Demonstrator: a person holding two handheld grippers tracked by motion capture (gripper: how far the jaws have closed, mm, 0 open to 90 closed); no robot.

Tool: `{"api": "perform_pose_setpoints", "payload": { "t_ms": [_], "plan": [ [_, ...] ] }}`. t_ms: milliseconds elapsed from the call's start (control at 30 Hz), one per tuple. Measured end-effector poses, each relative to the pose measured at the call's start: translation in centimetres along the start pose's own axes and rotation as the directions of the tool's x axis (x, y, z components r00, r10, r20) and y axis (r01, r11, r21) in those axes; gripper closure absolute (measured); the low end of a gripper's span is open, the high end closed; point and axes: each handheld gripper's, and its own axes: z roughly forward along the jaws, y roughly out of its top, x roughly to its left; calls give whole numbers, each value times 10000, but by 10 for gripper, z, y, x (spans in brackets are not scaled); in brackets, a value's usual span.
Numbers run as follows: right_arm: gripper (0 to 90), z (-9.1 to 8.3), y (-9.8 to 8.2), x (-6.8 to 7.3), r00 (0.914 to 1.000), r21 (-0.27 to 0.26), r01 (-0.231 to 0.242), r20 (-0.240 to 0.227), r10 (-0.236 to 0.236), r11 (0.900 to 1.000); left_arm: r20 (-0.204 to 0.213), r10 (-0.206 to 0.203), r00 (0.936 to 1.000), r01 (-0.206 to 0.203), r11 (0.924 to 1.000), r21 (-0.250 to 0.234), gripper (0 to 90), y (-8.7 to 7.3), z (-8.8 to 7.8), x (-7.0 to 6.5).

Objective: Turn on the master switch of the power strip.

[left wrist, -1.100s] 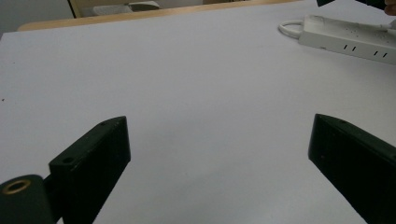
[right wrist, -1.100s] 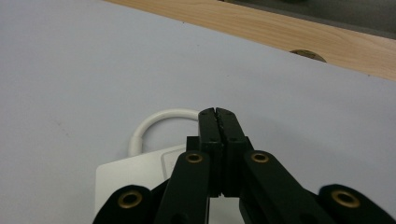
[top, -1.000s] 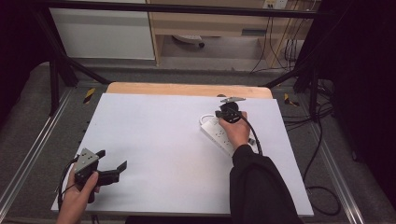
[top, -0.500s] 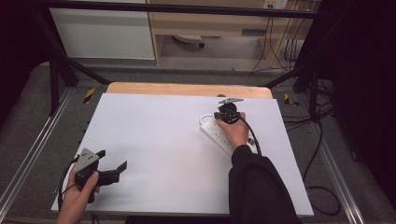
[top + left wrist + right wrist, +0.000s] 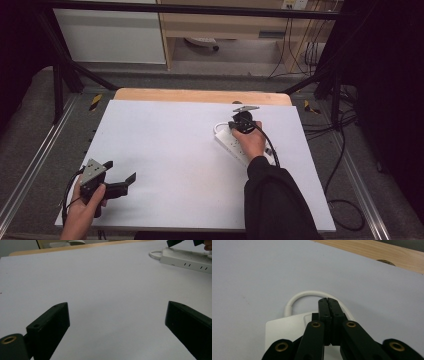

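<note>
A white sheet covers the table [image 5: 165, 150], leaving a strip of bare wood [image 5: 200, 95] along the far edge; beyond it stand a pale cabinet [image 5: 110, 35] and a wooden shelf unit [image 5: 225, 25], with dark cables [image 5: 300, 55] hanging at the right and black frame struts [image 5: 65, 75] on both sides. Much of the room's edges falls into shadow and cannot be made out.

The white power strip [image 5: 232, 145] lies on the right half of the sheet, angled from far-left to near-right; the person's right hand [image 5: 252, 142] and black sleeve [image 5: 275, 200] cover its near end. In the left gripper view the power strip [image 5: 186, 260] shows rows of slot-shaped sockets along its top, cut off at the frame's right edge. Its short white cord [image 5: 309, 296] curls in a loop off the far end.

The right gripper [image 5: 328, 300] has its jaws pressed together with nothing between them, the tips poised over the strip's cord end; whether they touch it cannot be told. The left gripper [image 5: 122, 182], held near the table's near-left corner well away from the strip, has its jaws spread wide above bare sheet.
</note>
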Motion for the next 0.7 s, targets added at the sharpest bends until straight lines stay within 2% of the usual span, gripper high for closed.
{"api": "perform_pose_setpoints", "payload": {
  "t_ms": [700],
  "plan": [
    [900,2,-2,2,10000,21,75,19,-75,10000,-24,90,10000,-90,10000,-7,58,0,0,0]
  ]
}}
